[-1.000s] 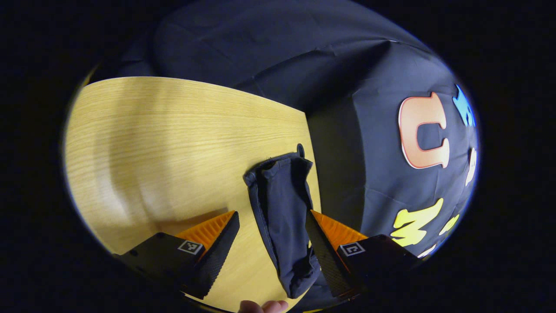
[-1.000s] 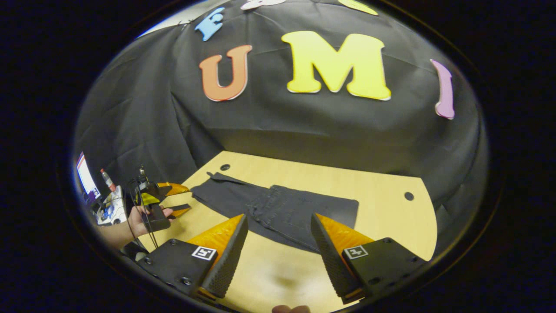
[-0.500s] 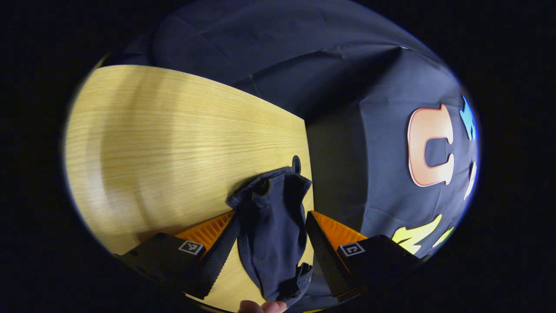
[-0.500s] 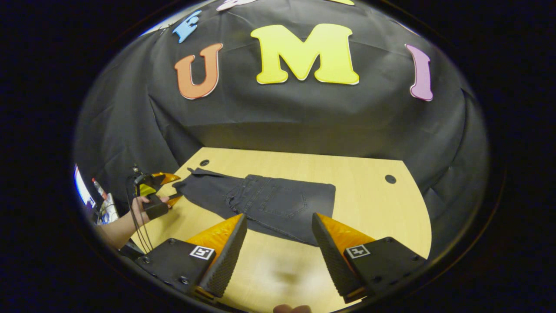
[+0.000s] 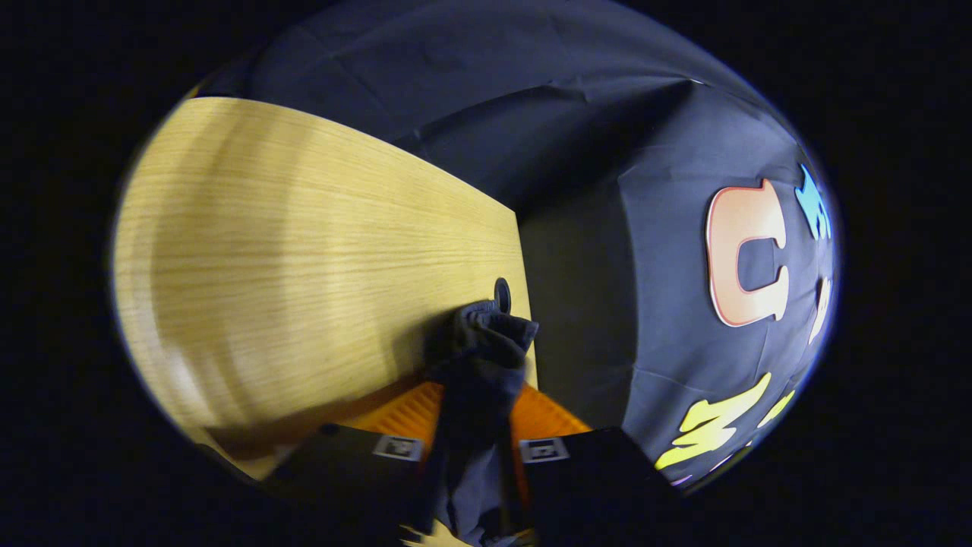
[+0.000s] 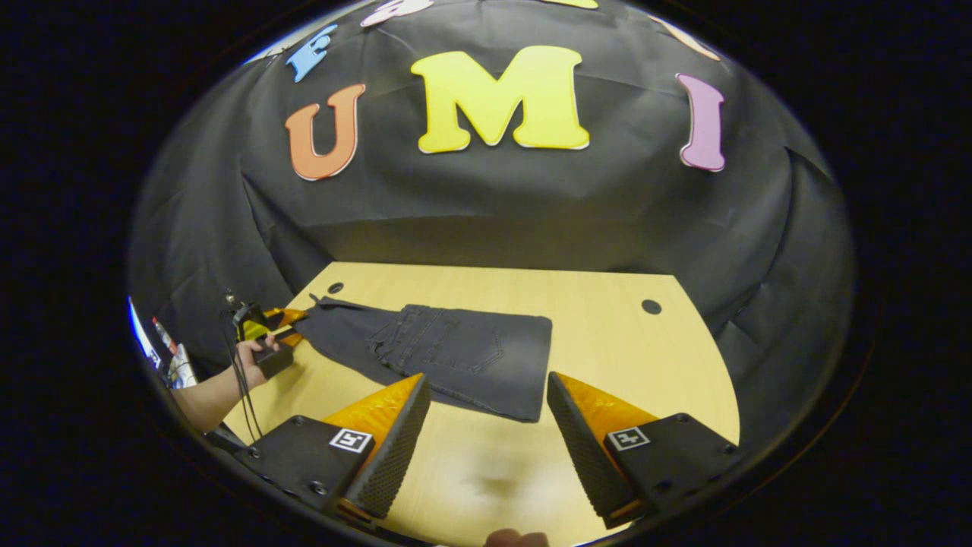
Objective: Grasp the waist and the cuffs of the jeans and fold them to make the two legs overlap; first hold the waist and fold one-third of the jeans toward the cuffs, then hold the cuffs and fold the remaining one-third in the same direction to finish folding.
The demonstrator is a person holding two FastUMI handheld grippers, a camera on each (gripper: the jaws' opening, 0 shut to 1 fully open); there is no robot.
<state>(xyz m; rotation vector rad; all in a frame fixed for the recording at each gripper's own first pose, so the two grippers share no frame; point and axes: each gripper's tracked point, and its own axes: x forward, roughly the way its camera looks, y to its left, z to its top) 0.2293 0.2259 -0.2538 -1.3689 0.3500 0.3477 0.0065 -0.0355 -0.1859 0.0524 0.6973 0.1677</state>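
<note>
Left gripper point(image 5: 472, 456) jaws now pinching bunched dark denim jeans point(image 6: 448, 355) cuffs, right gripper point(image 6: 487, 441) jaws spread over wood-grain table point(image 6: 623, 342)

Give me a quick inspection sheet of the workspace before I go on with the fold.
Surface: wooden table with two round holes, one by the cuff end.
Job's things: dark jeans lying flat on the table, cuff end bunched.
Clutter: nothing seen on the table.
Grippers: left hand-held gripper shut on the cuff end; right hand-held gripper open, above bare table short of the jeans.
Cables: black cables hang from the left hand-held gripper.
Surroundings: black cloth wall; small items beyond the table's left end, too small to tell.
</note>
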